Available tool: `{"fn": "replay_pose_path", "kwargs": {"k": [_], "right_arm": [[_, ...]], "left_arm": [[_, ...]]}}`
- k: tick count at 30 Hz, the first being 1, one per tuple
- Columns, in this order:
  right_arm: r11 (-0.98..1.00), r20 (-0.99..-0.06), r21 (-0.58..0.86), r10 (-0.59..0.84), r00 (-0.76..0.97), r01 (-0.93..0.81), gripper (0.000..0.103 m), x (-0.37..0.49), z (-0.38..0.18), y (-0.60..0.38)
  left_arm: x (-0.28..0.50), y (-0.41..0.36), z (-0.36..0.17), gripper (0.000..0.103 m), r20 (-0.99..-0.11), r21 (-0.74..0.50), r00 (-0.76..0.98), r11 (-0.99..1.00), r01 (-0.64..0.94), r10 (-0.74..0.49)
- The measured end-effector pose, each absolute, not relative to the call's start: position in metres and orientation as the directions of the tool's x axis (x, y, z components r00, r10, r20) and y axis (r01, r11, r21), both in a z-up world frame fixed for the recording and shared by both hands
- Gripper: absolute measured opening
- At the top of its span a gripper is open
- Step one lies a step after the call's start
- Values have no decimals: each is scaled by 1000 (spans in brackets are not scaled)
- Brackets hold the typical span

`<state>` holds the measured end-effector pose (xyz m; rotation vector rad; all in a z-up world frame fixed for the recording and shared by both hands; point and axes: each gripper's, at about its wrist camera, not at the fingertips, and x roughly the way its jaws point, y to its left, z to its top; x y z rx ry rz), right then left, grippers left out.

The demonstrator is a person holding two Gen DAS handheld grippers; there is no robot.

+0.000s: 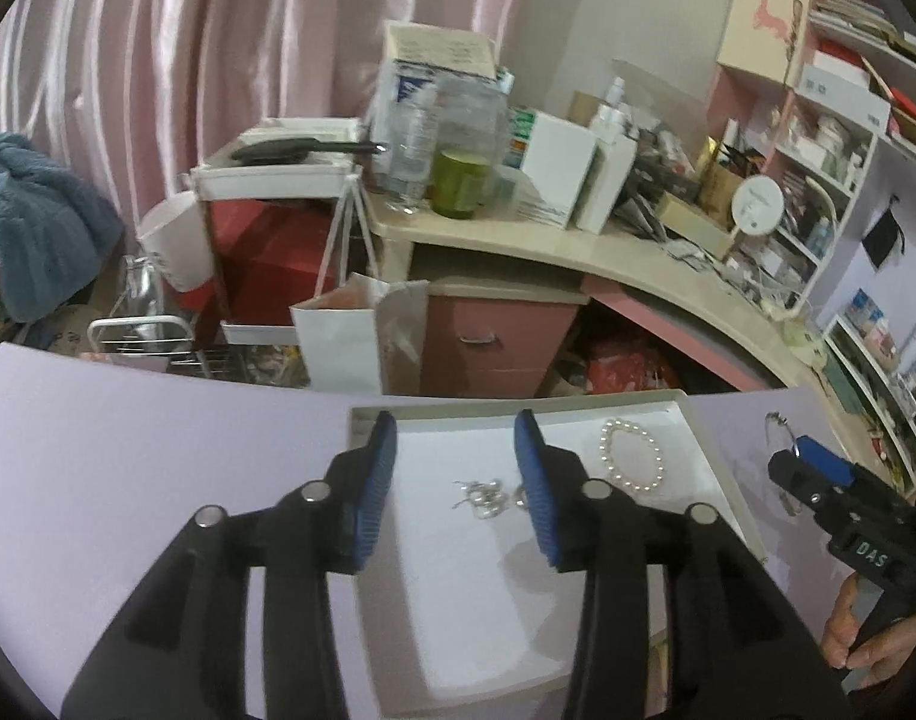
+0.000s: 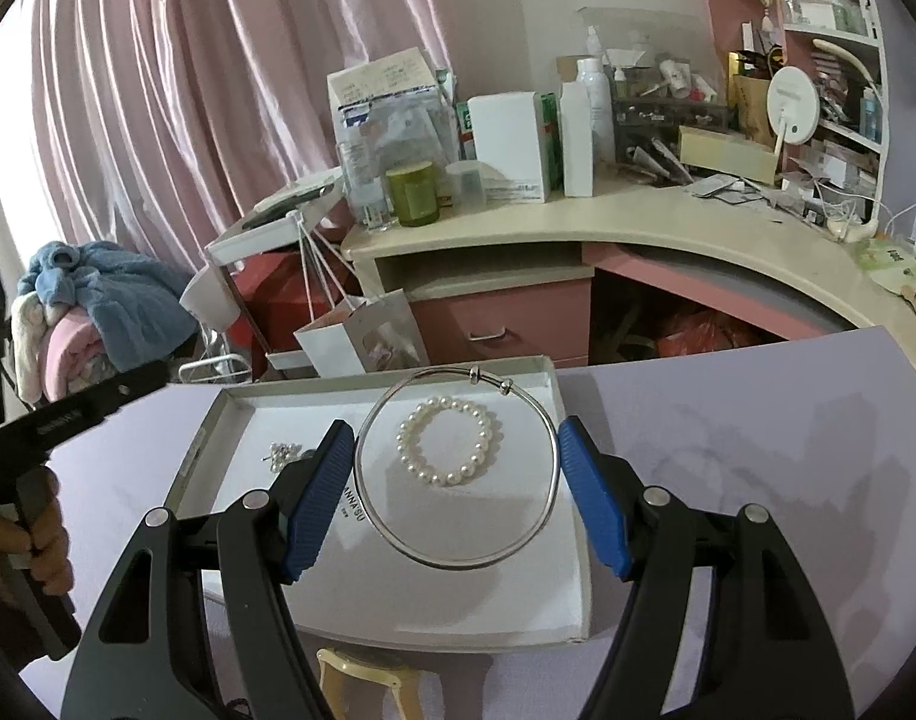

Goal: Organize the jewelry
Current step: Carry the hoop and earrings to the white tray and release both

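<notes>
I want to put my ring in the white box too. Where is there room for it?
The near half of the white box is bare, below the pearl bracelet and the small silver pieces. The far part is crowded. The silver bangle in the right gripper hangs over the middle.

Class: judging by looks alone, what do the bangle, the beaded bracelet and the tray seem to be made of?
Bangle: likely polished silver-toned metal; thin, shiny, reflective. Beaded bracelet: pearls or imitations; round, creamy, glossy beads. Tray: probably matte white cardboard; thin walls, printed lettering.
</notes>
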<state>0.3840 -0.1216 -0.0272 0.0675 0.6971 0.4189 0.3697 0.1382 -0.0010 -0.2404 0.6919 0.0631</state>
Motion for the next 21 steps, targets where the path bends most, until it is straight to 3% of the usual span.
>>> {"fn": "replay_pose_path", "kwargs": {"k": [5, 16, 18, 21], "right_arm": [[911, -655, 192, 396, 644, -365, 71, 390, -43, -109], [917, -719, 147, 357, 596, -372, 72, 408, -66, -88], [919, -716, 157, 359, 599, -362, 84, 408, -62, -92], [919, -691, 203, 379, 615, -338, 86, 396, -57, -109]], "left_arm": [[346, 149, 5, 54, -621, -179, 784, 969, -173, 25], [331, 159, 1, 57, -628, -189, 777, 960, -208, 45], [329, 159, 1, 58, -629, -187, 776, 960, -209, 47], [327, 159, 1, 60, -628, -185, 777, 959, -212, 51]]}}
